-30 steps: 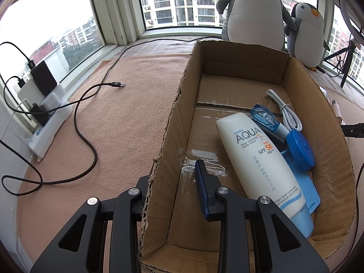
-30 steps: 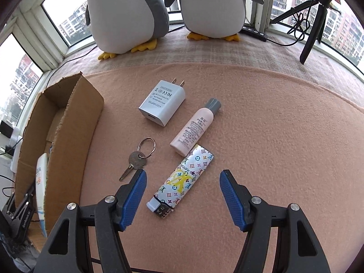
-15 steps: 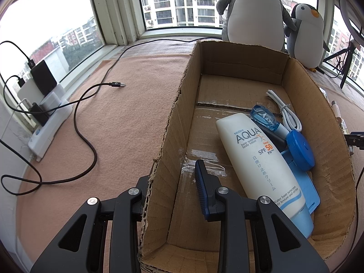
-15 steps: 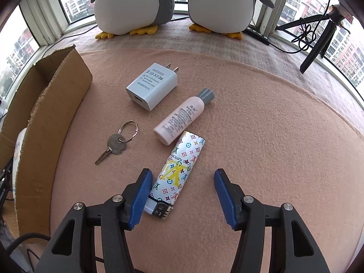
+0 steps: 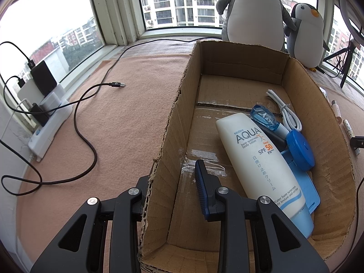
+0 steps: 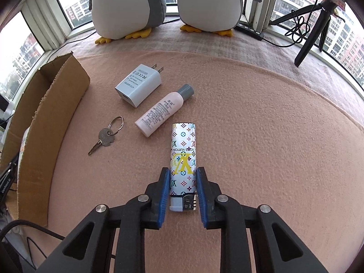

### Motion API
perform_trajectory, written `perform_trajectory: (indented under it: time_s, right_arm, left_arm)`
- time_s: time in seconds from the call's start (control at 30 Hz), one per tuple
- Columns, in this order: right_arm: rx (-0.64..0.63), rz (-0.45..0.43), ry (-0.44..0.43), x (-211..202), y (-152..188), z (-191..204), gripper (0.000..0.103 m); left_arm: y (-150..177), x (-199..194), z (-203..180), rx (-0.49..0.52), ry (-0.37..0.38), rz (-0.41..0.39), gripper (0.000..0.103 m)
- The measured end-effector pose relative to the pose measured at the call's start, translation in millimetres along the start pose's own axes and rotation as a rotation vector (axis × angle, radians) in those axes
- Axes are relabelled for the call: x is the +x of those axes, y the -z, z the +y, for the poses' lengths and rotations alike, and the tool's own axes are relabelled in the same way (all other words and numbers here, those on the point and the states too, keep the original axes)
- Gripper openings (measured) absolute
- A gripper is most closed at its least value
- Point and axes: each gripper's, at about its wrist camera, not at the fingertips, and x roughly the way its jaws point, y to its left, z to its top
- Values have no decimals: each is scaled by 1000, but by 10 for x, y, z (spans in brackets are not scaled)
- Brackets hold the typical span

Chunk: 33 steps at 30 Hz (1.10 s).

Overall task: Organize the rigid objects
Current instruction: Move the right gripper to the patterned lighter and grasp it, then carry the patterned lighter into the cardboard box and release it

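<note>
My right gripper (image 6: pixel 183 177) is shut on a patterned silver lighter (image 6: pixel 183 152) that lies on the pink felt, both blue pads against its sides. A key on a ring (image 6: pixel 105 136), a pink bottle with a grey cap (image 6: pixel 162 112) and a white charger plug (image 6: pixel 138 85) lie beyond it. My left gripper (image 5: pixel 175 182) straddles the left wall of the cardboard box (image 5: pixel 168 122), one finger outside, one inside; the jaws stand apart. In the box lie a white AQUA sunscreen tube (image 5: pixel 259 157), blue items (image 5: pixel 300 146) and a white cable (image 5: pixel 284 109).
Two plush penguins (image 6: pixel 127 6) stand at the window. A black tripod (image 6: pixel 316 22) is at the far right. A black cable (image 5: pixel 91 113) and a power strip (image 5: pixel 47 122) lie left of the box. The box wall (image 6: pixel 47 118) shows at the left of the right wrist view.
My right gripper moved forward over the lighter and closed its jaws on it; the lighter now lies straight between the pads. The left gripper has not moved.
</note>
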Motion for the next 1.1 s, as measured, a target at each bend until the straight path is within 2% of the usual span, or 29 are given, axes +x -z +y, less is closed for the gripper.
perform_trajectory:
  time_s: [0.2,0.4,0.63,0.87,1.1]
  right_arm:
    - [59,-33,-43,-157,164,-94,21]
    - [51,-89,-77,-376,121,24,21]
    - [-34,-146,-136,-575,-142,477,21]
    - [-137,-172,-177,-585,-438,1017,21]
    - [-229,-176,-209,-529,-587,1517,21]
  left_arm:
    - [0,0,-1,0,0,0,27]
    - [0,0,-1,-1,1,0,27]
    - [1,-1,-2,0,0,0,27]
    - [-5,1,-5,-2,2,0,27]
    - [-6,0,-11,-2,2,-1,27]
